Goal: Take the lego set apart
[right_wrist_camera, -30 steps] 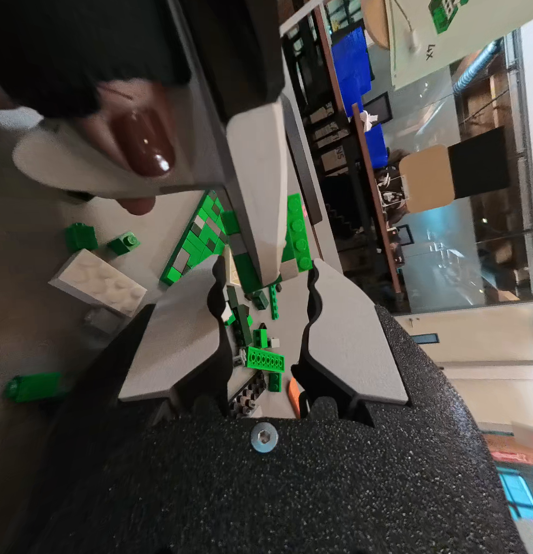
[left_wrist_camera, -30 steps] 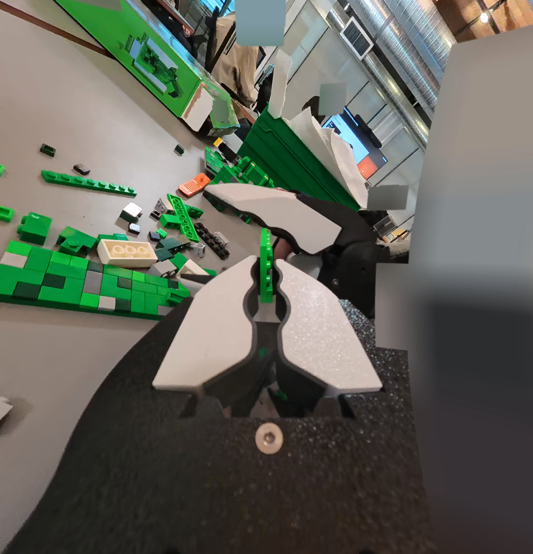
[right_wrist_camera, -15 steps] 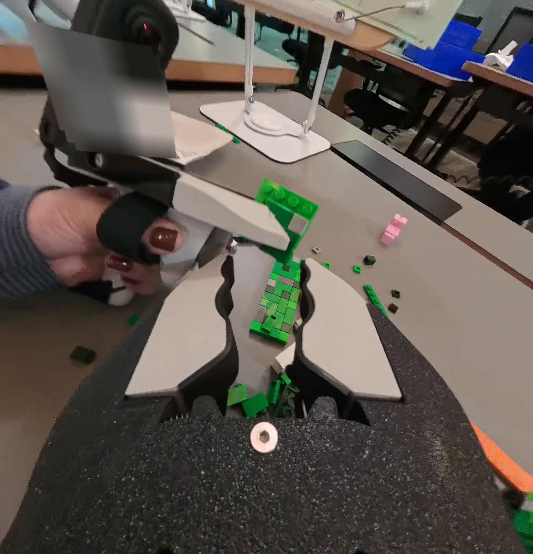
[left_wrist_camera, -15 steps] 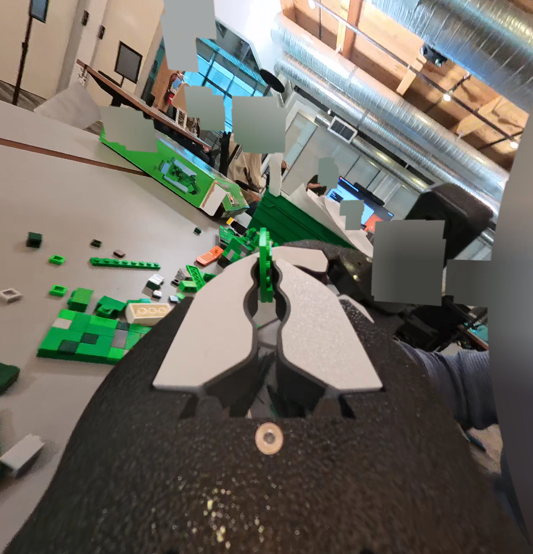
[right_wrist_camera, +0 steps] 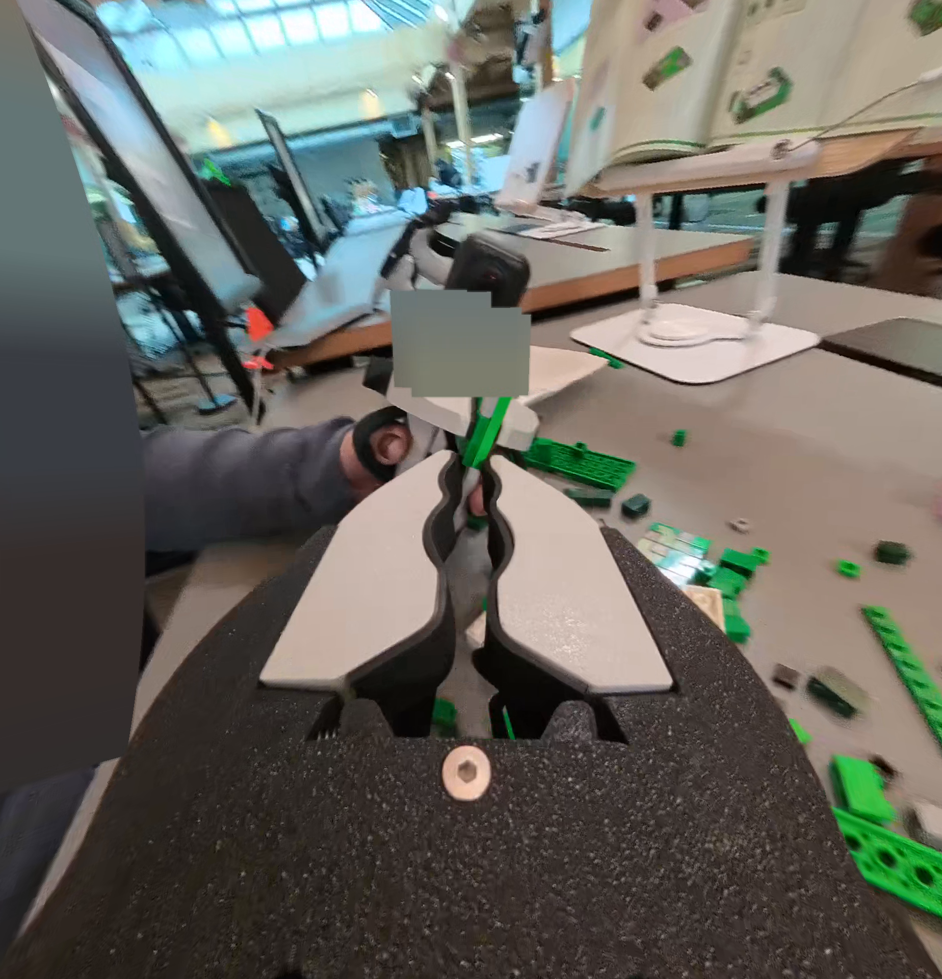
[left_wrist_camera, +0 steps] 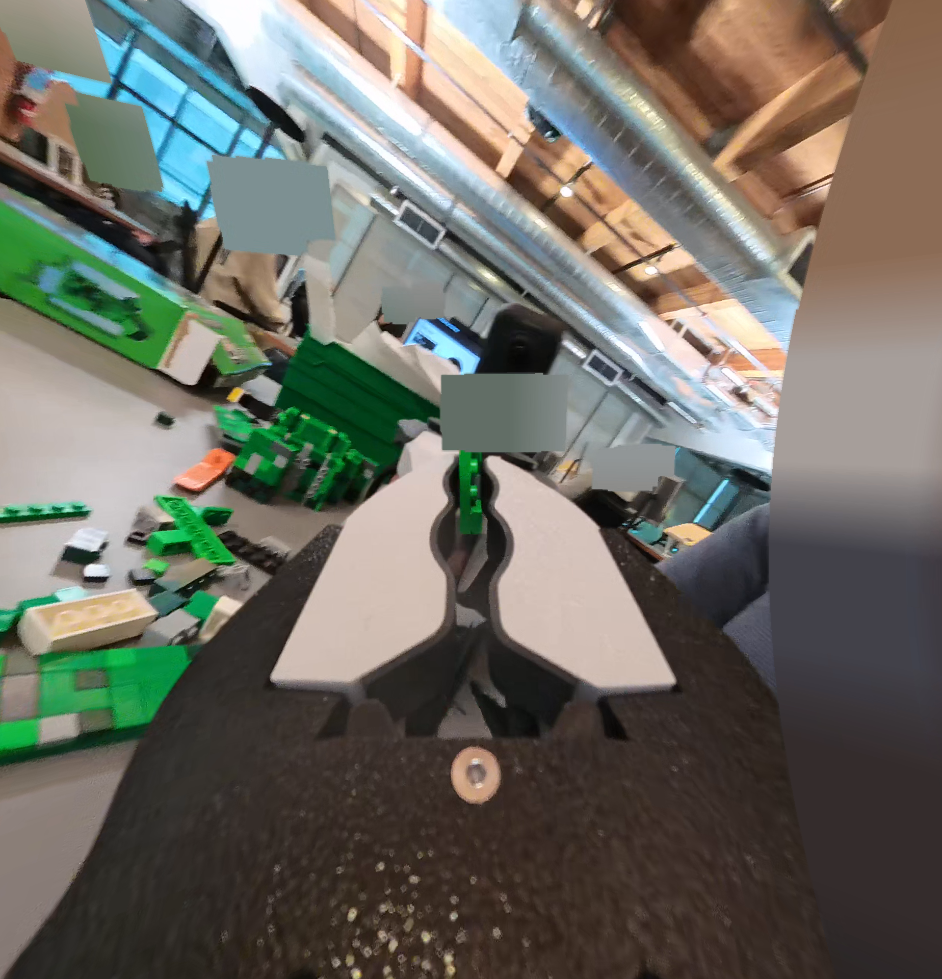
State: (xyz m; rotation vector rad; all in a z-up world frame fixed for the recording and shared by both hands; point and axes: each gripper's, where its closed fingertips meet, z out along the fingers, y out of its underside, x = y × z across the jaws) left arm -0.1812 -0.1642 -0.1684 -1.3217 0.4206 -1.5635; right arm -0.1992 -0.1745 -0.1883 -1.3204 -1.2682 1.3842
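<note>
My left gripper (left_wrist_camera: 469, 471) is shut on a small green lego plate (left_wrist_camera: 470, 492), held on edge in the air above the table. My right gripper (right_wrist_camera: 469, 466) faces it and is shut on the same green plate (right_wrist_camera: 487, 429). The plate runs up from my right fingertips into the left gripper's grey fingers (right_wrist_camera: 516, 426). A hand and a dark sleeve (right_wrist_camera: 246, 477) hold the left gripper. In the left wrist view a blur patch hides most of the right gripper.
On the grey table lie a green mosaic plate (left_wrist_camera: 61, 699), a cream brick (left_wrist_camera: 87, 620), a part-built green model (left_wrist_camera: 299, 461), an orange piece (left_wrist_camera: 204, 469) and loose bricks. A long green plate (right_wrist_camera: 919, 683) and a white stand base (right_wrist_camera: 696, 344) are at the right. The grippers are tip to tip, or close to it. The cream brick (left_wrist_camera: 87, 620) lies around 12 cm away from my right fingertips.
My right gripper was open and has shut on the plate that the left gripper holds. Both grippers have tilted up and now face each other.
</note>
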